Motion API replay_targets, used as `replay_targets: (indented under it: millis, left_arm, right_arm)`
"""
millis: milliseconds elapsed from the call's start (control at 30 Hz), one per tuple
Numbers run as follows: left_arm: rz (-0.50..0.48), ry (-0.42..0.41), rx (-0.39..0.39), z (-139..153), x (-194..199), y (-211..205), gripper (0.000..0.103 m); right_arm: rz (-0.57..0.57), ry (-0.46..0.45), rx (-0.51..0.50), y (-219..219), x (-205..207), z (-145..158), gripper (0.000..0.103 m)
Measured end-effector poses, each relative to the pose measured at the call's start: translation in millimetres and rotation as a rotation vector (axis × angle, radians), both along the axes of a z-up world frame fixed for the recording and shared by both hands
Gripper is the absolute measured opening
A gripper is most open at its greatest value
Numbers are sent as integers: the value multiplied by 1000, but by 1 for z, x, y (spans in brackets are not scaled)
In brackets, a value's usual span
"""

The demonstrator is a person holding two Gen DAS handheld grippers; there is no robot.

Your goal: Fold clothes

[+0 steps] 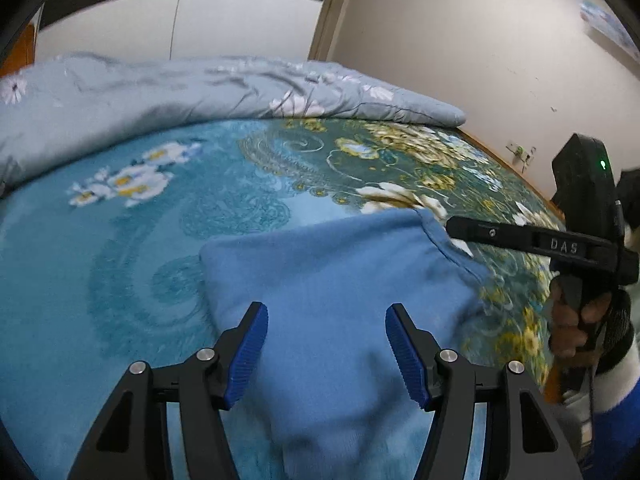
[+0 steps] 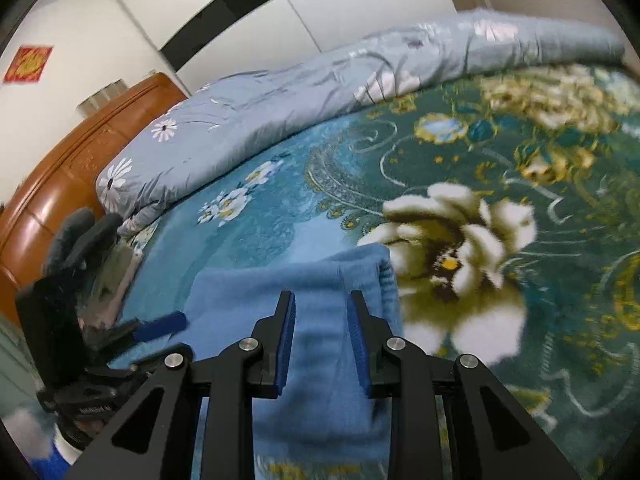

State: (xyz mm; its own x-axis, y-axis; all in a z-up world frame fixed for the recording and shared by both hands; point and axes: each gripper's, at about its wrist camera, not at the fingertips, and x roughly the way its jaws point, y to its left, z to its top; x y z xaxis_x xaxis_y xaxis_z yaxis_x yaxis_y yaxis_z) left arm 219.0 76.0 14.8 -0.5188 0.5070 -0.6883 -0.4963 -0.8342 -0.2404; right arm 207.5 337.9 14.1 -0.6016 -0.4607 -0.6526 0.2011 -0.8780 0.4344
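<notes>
Two views: both look forward along the fingers over a bed, largest thing first
Bed cover: a teal floral blanket [image 1: 120, 248] spreads across the whole surface and carries everything else
Quilt: a grey-blue flowered quilt [image 1: 160, 92] lies bunched along the far edge, well apart from the work
Headboard: a brown wooden headboard [image 2: 52, 184] stands at the left in the right wrist view
Garment: a blue garment [image 1: 340, 280] lies flat on the blanket near the front edge, already doubled into a compact block with a ribbed hem [image 2: 386, 276] at its far right corner
Left gripper: the left gripper [image 1: 326, 354] hovers over the near part of the garment, jaws spread wide, holding nothing
Right gripper: the right gripper [image 2: 322, 340] sits over the garment's right side, jaws at a narrow gap, cloth seen between them but not visibly pinched
Progress: judged well along, since the garment shows straight folded edges and no loose sleeves
Remaining: perhaps one last fold or a smoothing pass, then setting it aside; whether other clothes wait cannot be told
</notes>
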Motion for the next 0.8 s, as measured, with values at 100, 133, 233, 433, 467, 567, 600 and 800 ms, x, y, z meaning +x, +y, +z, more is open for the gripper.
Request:
replay_targets:
  millis: [100, 133, 233, 433, 467, 567, 600, 800]
  left_arm:
    - [6, 33, -24, -1, 18, -1, 65]
    - [8, 46, -36, -3, 23, 0, 65]
    - [22, 44, -43, -11, 28, -1, 65]
    - [26, 43, -60, -24, 35, 1, 65]
    - [25, 44, -64, -26, 35, 2, 66]
    - [32, 28, -62, -31, 32, 3, 66]
    - [37, 22, -58, -32, 32, 3, 66]
    - [64, -14, -22, -19, 34, -8, 68]
  right_arm:
    - [15, 16, -3, 0, 22, 3, 28]
    - [23, 22, -3, -2, 29, 3, 28]
    - [59, 41, 4, -9, 45, 0, 28]
    - [33, -21, 21, -9, 51, -29, 28]
    - [28, -24, 13, -8, 51, -31, 28]
    - [20, -35, -7, -7, 48, -36, 28]
    - [18, -39, -14, -7, 47, -37, 27]
    - [11, -20, -56, 0, 53, -27, 28]
